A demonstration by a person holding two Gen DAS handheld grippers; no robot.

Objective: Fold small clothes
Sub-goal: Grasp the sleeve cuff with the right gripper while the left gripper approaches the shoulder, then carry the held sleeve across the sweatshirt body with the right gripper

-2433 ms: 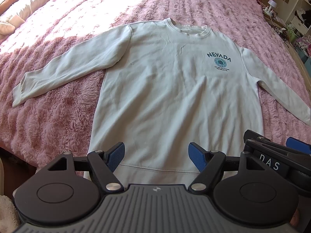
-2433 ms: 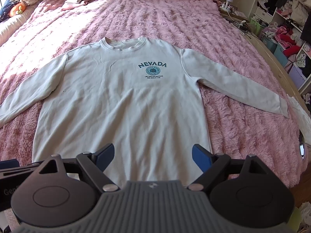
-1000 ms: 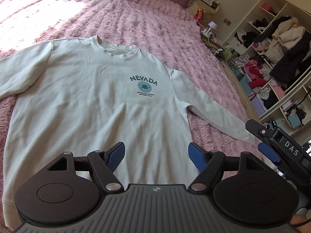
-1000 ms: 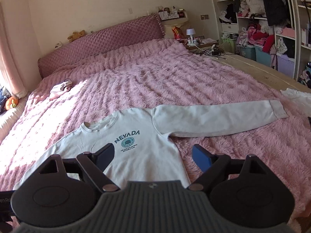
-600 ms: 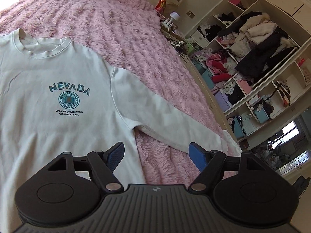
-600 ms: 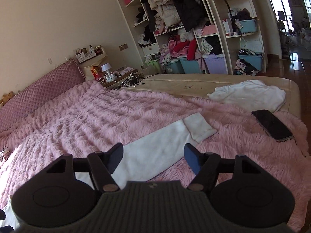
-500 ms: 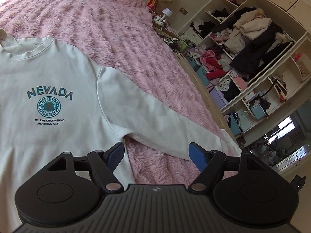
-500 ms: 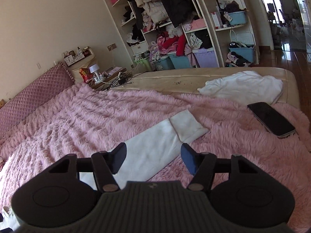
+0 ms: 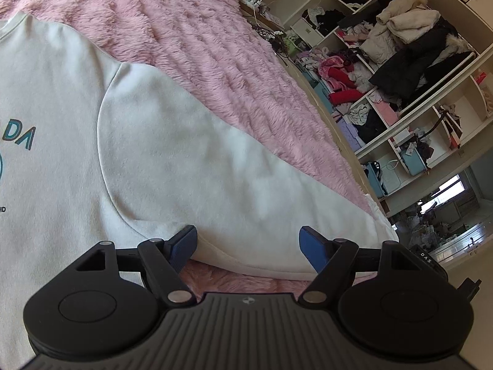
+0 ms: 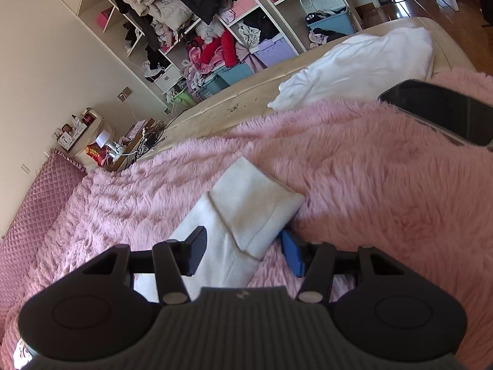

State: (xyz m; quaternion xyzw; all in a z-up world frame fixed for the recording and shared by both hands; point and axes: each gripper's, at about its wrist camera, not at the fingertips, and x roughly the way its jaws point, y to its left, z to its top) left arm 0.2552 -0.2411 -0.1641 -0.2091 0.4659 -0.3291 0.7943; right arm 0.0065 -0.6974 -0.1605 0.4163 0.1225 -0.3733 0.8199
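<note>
A pale grey-green sweatshirt [image 9: 61,129] with a teal print lies flat on the pink fluffy bedspread [image 9: 215,46]. Its right sleeve [image 9: 222,185] runs out to the right. My left gripper [image 9: 248,243] is open and low over the sleeve's upper part, near the armpit. In the right wrist view the sleeve's cuff [image 10: 255,203] lies between the open fingers of my right gripper [image 10: 246,251], which is down at the bedspread [image 10: 369,185]. The jaws stand either side of the cuff, not closed on it.
A black phone [image 10: 440,111] lies on the bedspread right of the cuff. A white garment [image 10: 354,64] lies on the bare mattress edge beyond. Open shelves full of clothes [image 9: 400,61] and a cluttered nightstand [image 10: 101,141] stand past the bed.
Both grippers have moved right and dropped close to the sleeve. The left now hovers at the upper sleeve and the right has come down around the cuff, jaws narrowing slightly.
</note>
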